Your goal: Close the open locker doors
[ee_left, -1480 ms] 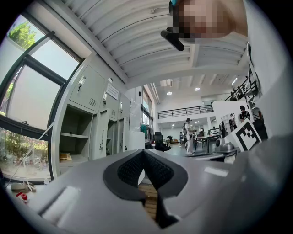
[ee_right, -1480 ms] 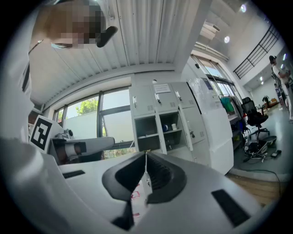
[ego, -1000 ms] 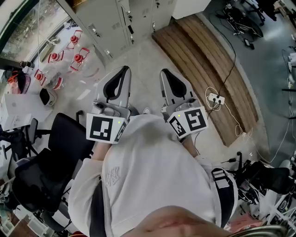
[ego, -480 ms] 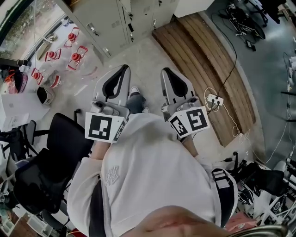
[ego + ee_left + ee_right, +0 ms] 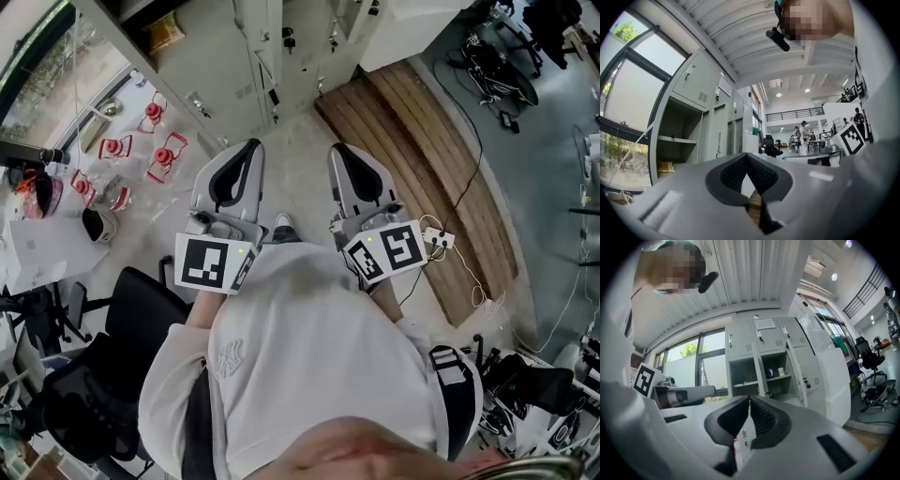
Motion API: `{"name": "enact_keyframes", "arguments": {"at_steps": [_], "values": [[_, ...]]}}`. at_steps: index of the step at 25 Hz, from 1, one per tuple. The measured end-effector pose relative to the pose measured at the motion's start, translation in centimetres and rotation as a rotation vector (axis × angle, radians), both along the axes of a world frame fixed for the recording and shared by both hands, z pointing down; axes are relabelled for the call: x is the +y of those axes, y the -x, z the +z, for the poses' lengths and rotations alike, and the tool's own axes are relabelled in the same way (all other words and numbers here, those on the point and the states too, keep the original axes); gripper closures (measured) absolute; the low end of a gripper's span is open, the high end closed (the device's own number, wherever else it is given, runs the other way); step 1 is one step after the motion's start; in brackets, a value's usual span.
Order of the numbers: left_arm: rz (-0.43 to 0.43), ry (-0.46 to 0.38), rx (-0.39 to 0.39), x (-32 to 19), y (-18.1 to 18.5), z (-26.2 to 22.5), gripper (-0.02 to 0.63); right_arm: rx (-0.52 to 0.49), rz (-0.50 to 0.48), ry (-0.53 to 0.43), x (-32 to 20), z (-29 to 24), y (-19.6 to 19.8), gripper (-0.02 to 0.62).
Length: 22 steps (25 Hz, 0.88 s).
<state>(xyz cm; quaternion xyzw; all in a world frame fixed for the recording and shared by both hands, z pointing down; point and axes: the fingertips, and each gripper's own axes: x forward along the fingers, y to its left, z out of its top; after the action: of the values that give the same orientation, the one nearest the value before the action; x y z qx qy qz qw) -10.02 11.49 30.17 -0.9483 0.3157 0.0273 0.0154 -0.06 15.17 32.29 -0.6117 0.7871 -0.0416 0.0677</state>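
The grey lockers (image 5: 281, 47) stand at the top of the head view, a few steps ahead of me. In the left gripper view one tall locker bay (image 5: 675, 140) stands open, with a shelf and a small packet low inside. The right gripper view shows two open compartments (image 5: 761, 373); a blue roll (image 5: 769, 373) and a white cup (image 5: 781, 371) sit on one shelf. A grey door (image 5: 802, 373) hangs open beside them. My left gripper (image 5: 251, 142) and right gripper (image 5: 335, 148) are held side by side, pointing at the lockers. Both are shut and hold nothing.
A raised wooden platform (image 5: 422, 141) runs along the right of the lockers, with a power strip (image 5: 436, 239) and cable at its edge. Red and white objects (image 5: 164, 155) lie on the floor at left. A black office chair (image 5: 141, 309) stands behind my left side.
I have walked towards the lockers: they fill more of the head view's top, and the chair has slipped back. Both grippers stay shut and side by side.
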Motion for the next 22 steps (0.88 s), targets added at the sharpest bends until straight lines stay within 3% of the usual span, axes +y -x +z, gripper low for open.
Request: {"name": "enact_keyframes", "arguments": {"at_steps": [9, 16, 22], "values": [[-0.061, 0.003, 0.014, -5.4, 0.6, -0.1, 0.621, -0.02, -0.06, 0.021, -5.5, 0.6, 0.7, 0.578], [-0.143, 0.008, 0.007, -9.2, -0.7, 0.3, 0.621, -0.02, -0.125, 0.008, -10.3, 0.6, -1.6, 0.578], [-0.259, -0.025, 0.021, -13.9, -2.7, -0.7, 0.621, -0.015, -0.263, -0.03, -15.6, -0.7, -4.0, 0.578]]}}
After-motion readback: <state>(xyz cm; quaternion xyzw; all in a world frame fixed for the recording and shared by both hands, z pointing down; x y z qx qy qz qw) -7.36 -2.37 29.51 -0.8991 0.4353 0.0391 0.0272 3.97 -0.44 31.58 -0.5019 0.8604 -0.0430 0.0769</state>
